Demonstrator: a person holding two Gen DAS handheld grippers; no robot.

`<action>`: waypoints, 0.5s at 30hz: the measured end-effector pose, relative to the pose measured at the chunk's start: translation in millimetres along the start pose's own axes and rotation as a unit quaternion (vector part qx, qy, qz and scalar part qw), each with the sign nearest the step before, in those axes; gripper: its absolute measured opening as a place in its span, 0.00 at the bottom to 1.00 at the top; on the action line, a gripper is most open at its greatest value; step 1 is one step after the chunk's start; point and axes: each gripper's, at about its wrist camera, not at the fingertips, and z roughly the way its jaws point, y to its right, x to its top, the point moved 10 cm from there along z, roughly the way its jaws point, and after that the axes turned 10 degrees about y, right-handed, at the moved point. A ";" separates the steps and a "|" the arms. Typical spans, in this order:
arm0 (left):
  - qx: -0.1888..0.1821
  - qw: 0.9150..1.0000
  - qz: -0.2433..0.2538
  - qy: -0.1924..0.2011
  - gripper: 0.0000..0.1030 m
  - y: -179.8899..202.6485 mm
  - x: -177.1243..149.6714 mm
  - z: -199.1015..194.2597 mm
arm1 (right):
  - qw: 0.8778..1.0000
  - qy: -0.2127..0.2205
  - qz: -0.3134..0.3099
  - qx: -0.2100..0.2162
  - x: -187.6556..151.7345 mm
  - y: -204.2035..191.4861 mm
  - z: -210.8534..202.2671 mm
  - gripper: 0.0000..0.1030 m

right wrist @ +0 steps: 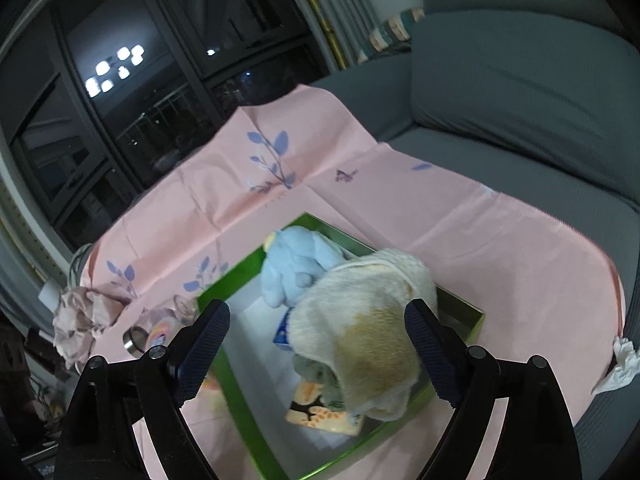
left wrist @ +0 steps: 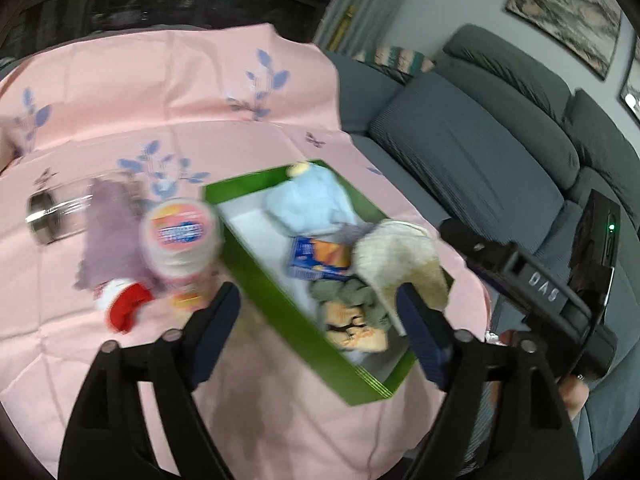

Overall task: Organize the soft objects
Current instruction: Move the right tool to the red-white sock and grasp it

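Note:
A green box (left wrist: 276,300) (right wrist: 228,280) sits on the pink cloth. It holds a light blue plush (left wrist: 308,200) (right wrist: 292,268), a cream and tan plush (left wrist: 404,260) (right wrist: 360,328), a grey-green soft item (left wrist: 348,296), an orange patterned item (left wrist: 356,332) (right wrist: 320,408) and a blue packet (left wrist: 316,260). My left gripper (left wrist: 320,316) is open and empty over the box's near side. My right gripper (right wrist: 316,344) is open and empty above the cream plush. A mauve cloth (left wrist: 112,236) and a red and white soft item (left wrist: 124,308) lie left of the box.
A pink-lidded jar (left wrist: 180,240) stands beside the box's left wall, and a clear jar (left wrist: 56,216) lies on its side further left. A crumpled pink cloth (right wrist: 80,320) lies at the cloth's left edge. The grey sofa (left wrist: 480,152) surrounds it. A white tissue (right wrist: 620,364) lies at the right.

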 end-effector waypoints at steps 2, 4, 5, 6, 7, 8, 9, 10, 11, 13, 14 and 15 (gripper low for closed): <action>0.017 1.000 -0.010 0.011 0.87 -16.6 -0.7 -12.9 | 1.000 0.002 -0.009 0.008 -0.4 -10.6 -2.5 0.87; 0.035 0.999 -0.024 0.021 0.87 -37.8 -1.4 -27.5 | 1.000 0.004 -0.018 0.021 -1.8 -24.8 -5.3 0.87; 0.044 0.998 -0.033 0.023 0.87 -47.5 -3.1 -34.0 | 0.999 0.004 -0.022 0.027 -2.4 -32.1 -6.2 0.87; 0.054 0.997 -0.042 0.025 0.88 -59.0 -5.5 -41.6 | 0.999 0.004 -0.027 0.031 -3.2 -38.3 -7.0 0.87; 0.067 0.996 -0.050 0.027 0.92 -70.4 -8.2 -49.3 | 0.999 0.004 -0.033 0.038 -4.5 -46.0 -8.0 0.87; 0.081 0.995 -0.057 0.031 0.95 -81.3 -10.3 -57.4 | 0.998 0.003 -0.036 0.044 -5.4 -52.1 -8.9 0.87; 0.098 0.992 -0.064 0.040 0.98 -94.8 -12.4 -67.7 | 0.998 0.002 -0.039 0.052 -6.7 -59.5 -9.7 0.87; 0.110 0.990 -0.069 0.047 0.99 -106.1 -14.6 -76.3 | 0.997 0.002 -0.041 0.059 -8.2 -66.7 -11.0 0.87; 0.119 0.989 -0.075 0.051 0.99 -114.9 -17.3 -83.1 | 0.997 -0.001 -0.041 0.071 -10.4 -76.1 -11.0 0.87; 0.141 0.984 -0.091 0.053 0.99 -138.7 -24.0 -95.9 | 0.995 -0.011 -0.036 0.092 -16.7 -90.9 -10.0 0.87; 0.151 0.982 -0.097 0.054 0.99 -149.7 -27.7 -101.5 | 0.994 -0.019 -0.034 0.101 -21.0 -99.2 -8.0 0.87; 0.166 0.979 -0.103 0.054 0.99 -163.7 -33.0 -107.3 | 0.993 -0.027 -0.035 0.106 -25.4 -105.9 -6.3 0.87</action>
